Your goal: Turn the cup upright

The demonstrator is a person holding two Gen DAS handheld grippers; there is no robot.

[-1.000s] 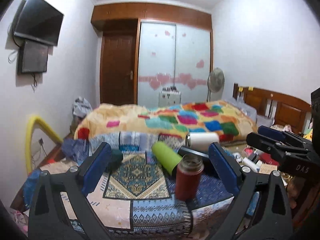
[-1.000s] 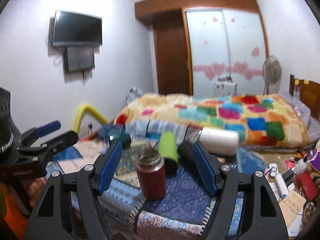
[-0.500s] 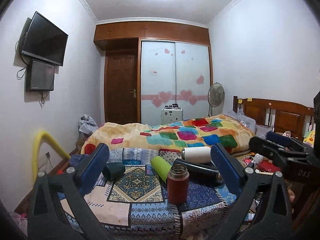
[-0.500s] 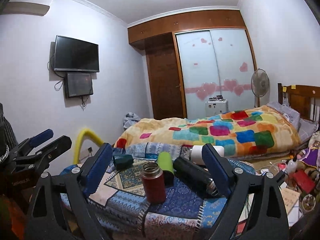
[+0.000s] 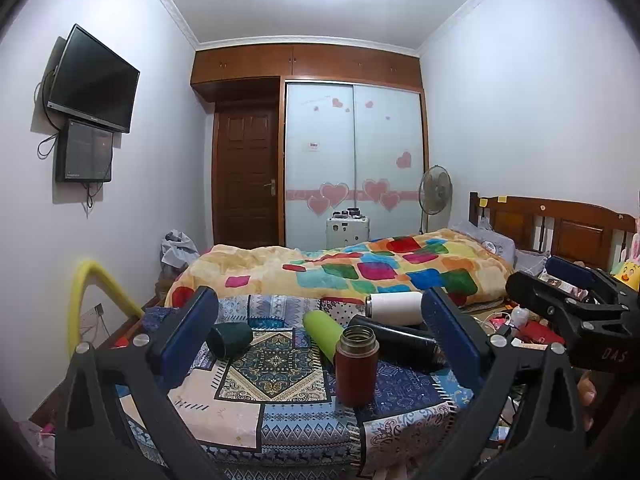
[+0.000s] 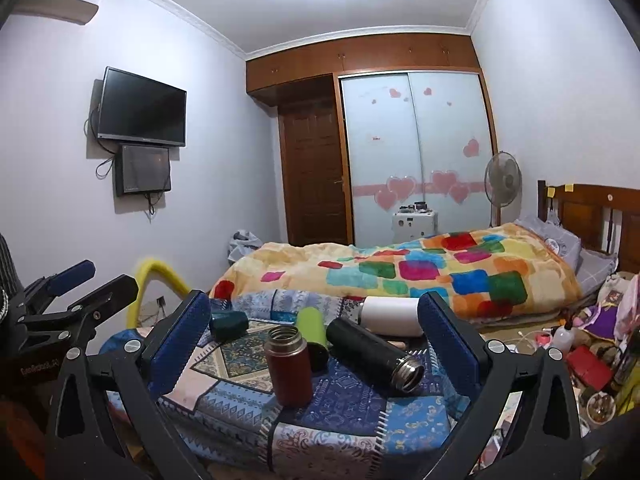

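A dark red flask (image 5: pixel 356 366) stands upright, mouth open, on a table under a patterned cloth (image 5: pixel 248 404); it also shows in the right wrist view (image 6: pixel 289 366). Behind it lie a lime green cup (image 5: pixel 320 334), a black flask (image 6: pixel 374 354), a white cup (image 6: pixel 390 316) and a dark green cup (image 5: pixel 229 340), all on their sides. My left gripper (image 5: pixel 320 340) is open and empty, back from the table. My right gripper (image 6: pixel 314 338) is open and empty too, also back from the table.
A bed with a colourful quilt (image 5: pixel 360 268) lies behind the table. Clutter covers the floor at the right (image 6: pixel 580 344). A yellow tube (image 5: pixel 96 284) arches at the left wall. The other gripper shows at each view's edge (image 5: pixel 580 308).
Both grippers have pulled back and up from the table, so the cups look smaller and farther. The red flask stays upright. Both jaws remain open.
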